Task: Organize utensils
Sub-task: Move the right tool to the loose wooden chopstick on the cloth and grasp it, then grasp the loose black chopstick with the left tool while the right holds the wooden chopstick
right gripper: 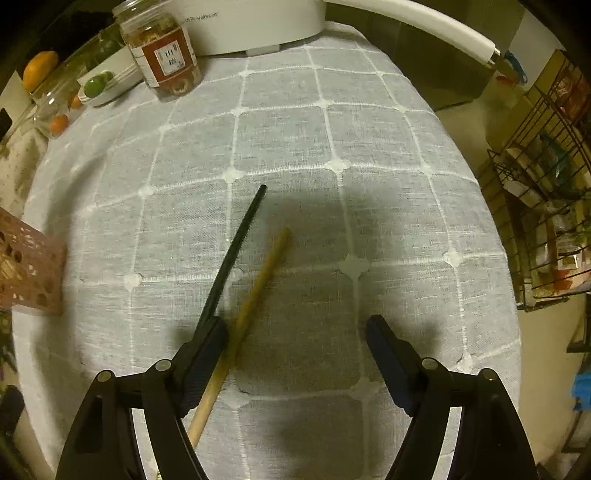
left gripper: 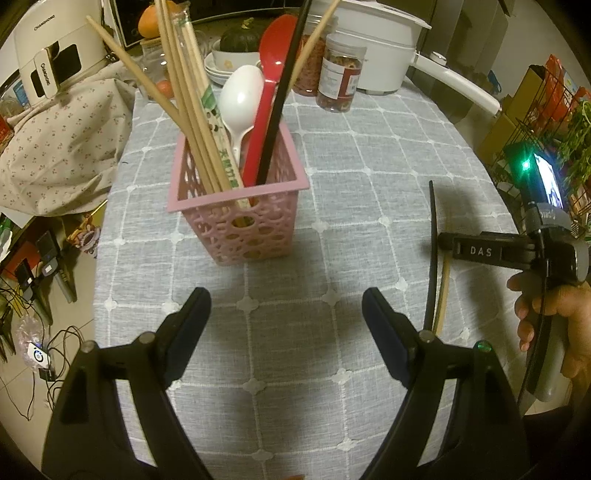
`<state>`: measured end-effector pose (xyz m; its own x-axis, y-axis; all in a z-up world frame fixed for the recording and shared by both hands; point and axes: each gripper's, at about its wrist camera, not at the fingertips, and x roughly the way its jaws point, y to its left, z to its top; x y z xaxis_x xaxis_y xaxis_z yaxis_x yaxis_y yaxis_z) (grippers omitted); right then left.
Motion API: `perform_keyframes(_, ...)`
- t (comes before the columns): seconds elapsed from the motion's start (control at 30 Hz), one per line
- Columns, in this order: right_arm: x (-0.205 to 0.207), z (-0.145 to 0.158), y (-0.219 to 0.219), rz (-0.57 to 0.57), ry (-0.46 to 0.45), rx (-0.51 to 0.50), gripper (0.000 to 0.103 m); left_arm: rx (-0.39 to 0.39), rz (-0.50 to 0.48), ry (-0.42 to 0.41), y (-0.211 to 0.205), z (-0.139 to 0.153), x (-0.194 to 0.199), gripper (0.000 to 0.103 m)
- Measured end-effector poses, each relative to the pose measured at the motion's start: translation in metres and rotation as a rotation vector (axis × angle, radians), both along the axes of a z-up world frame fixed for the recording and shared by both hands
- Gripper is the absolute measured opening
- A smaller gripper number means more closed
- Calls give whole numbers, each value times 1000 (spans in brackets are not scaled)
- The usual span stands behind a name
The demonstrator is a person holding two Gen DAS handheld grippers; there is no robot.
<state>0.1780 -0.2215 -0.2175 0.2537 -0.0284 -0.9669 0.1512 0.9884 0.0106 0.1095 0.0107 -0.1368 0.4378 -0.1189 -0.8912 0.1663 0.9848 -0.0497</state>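
Observation:
A pink perforated basket [left gripper: 236,206] stands on the grey checked tablecloth [left gripper: 332,166] and holds several wooden chopsticks [left gripper: 184,110], a white spoon [left gripper: 240,99], a red spoon [left gripper: 266,85] and a black chopstick [left gripper: 284,85]. My left gripper [left gripper: 284,314] is open and empty, just short of the basket. A black chopstick [right gripper: 236,251] and a wooden chopstick [right gripper: 255,291] lie on the cloth, also seen in the left wrist view as black [left gripper: 432,258] and wooden [left gripper: 443,295]. My right gripper [right gripper: 295,332] is open over them, its left finger [right gripper: 203,350] resting over both sticks.
At the table's back stand a jar with a red label [left gripper: 338,77], a white cooker with a long handle [left gripper: 380,44], stacked bowls with a dark squash [left gripper: 240,40] and an orange [left gripper: 151,22]. A wire rack [right gripper: 546,206] stands off the right edge. The basket's corner [right gripper: 33,266] is at left.

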Motion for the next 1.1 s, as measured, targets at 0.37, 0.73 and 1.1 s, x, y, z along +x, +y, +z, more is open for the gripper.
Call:
perform_keyframes(0.37, -1, 10, 17, 99, -24, 33, 12, -1, -5, 6, 1, 0, -1, 84)
perform_keyframes(0.73, -17, 29, -20, 76, -69, 134, 6, -22, -112, 15, -34, 1, -7, 84)
perform_keyframes(1.1, -34, 47, -71, 14, -114, 232, 6, -26, -270, 114, -125, -22, 44, 45)
